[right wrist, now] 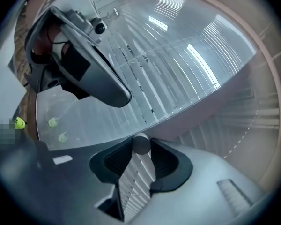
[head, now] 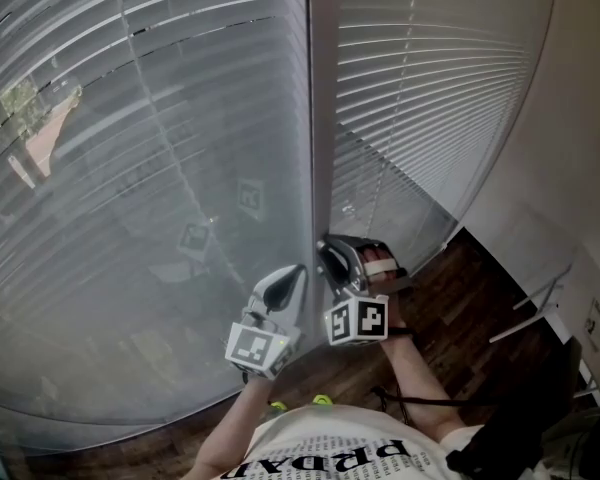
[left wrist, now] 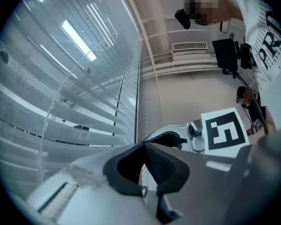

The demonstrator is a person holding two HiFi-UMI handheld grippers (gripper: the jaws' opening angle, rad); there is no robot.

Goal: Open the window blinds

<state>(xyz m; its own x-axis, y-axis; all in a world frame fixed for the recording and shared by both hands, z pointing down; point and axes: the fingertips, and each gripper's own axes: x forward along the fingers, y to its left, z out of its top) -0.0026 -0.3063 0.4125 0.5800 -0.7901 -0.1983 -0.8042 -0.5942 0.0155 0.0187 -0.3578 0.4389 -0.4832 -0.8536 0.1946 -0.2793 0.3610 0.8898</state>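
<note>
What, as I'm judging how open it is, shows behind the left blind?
At the upper left of the left blind, greenery and a tan surface outside show through the gaps. Elsewhere the blind covers the view; nothing more can be made out.

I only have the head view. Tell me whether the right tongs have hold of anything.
Observer: Yes. The right gripper view shows the right tongs closed on the blind's wand, with its rounded end right at their tips.
Operator: Now report the left one.
Observer: The left gripper view shows the left tongs shut tip to tip with nothing between them.
</note>
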